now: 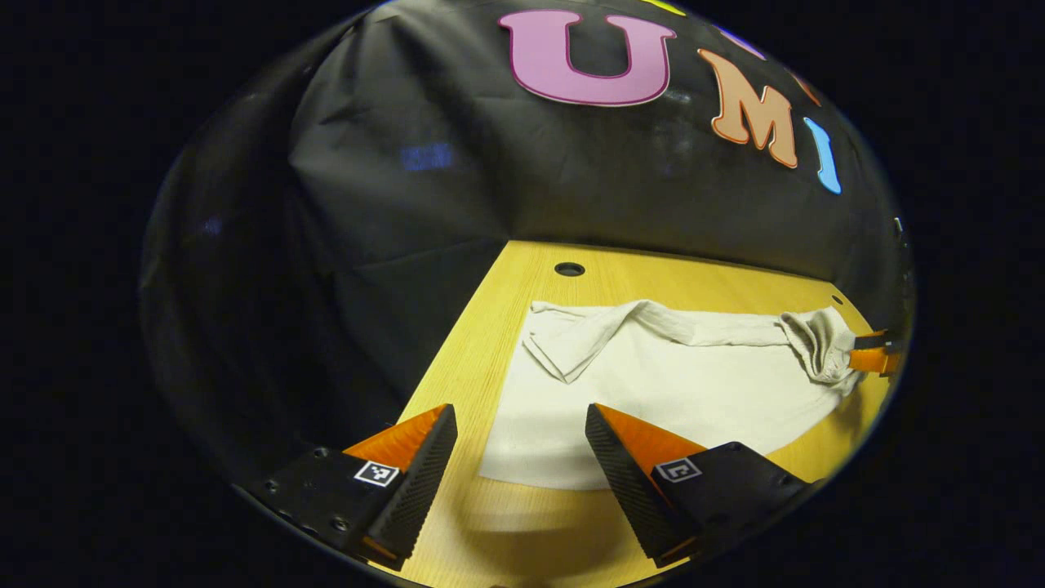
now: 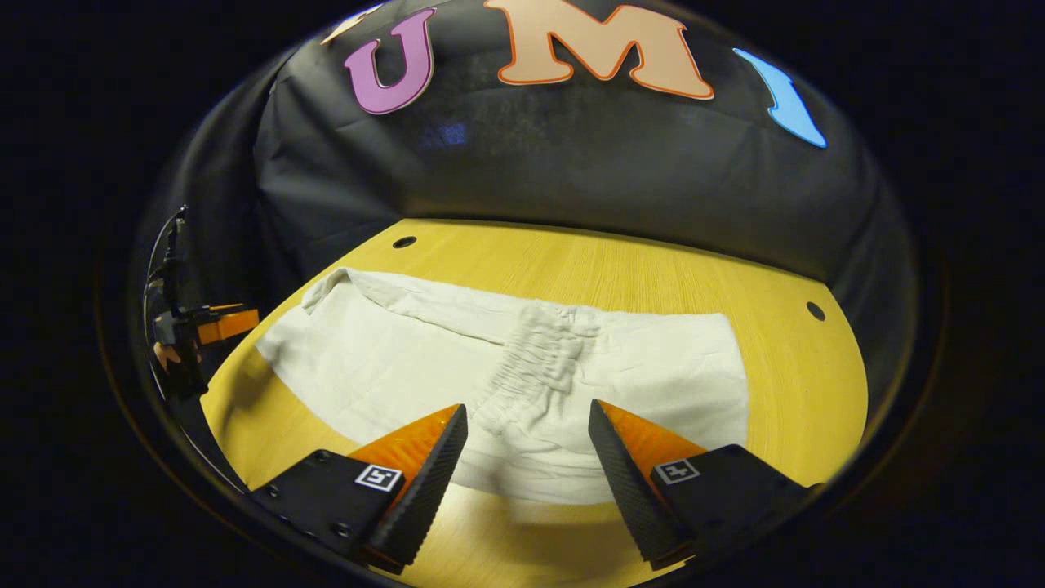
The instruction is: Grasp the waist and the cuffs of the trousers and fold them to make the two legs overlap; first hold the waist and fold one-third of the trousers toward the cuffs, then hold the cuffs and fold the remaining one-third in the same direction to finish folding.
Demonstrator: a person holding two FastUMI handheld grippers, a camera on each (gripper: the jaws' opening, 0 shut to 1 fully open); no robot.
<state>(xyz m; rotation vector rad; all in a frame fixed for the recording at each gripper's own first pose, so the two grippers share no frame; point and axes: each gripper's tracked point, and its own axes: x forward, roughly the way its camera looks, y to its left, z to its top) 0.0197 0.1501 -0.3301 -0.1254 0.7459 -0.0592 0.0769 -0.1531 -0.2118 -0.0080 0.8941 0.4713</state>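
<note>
Cream trousers [image 1: 669, 392] lie spread flat on the yellow wooden table [image 1: 490, 318]. In the left gripper view a turned-over corner of cloth [image 1: 571, 343] lies at the far left end, and the bunched end [image 1: 816, 343] is at the right. My left gripper [image 1: 518, 445] is open above the near edge of the cloth, nothing between its fingers. In the right gripper view the gathered elastic waist [image 2: 543, 359] runs toward my right gripper [image 2: 526, 433], which hangs open just over it. The other gripper [image 2: 208, 325] shows at the left end of the trousers [image 2: 392, 359].
Black cloth walls close the table in at the back and sides. Round holes [image 1: 569, 269] [image 2: 815, 310] sit in the tabletop near the far corners. Bare wood [image 2: 653, 269] lies behind the trousers and along the near edge.
</note>
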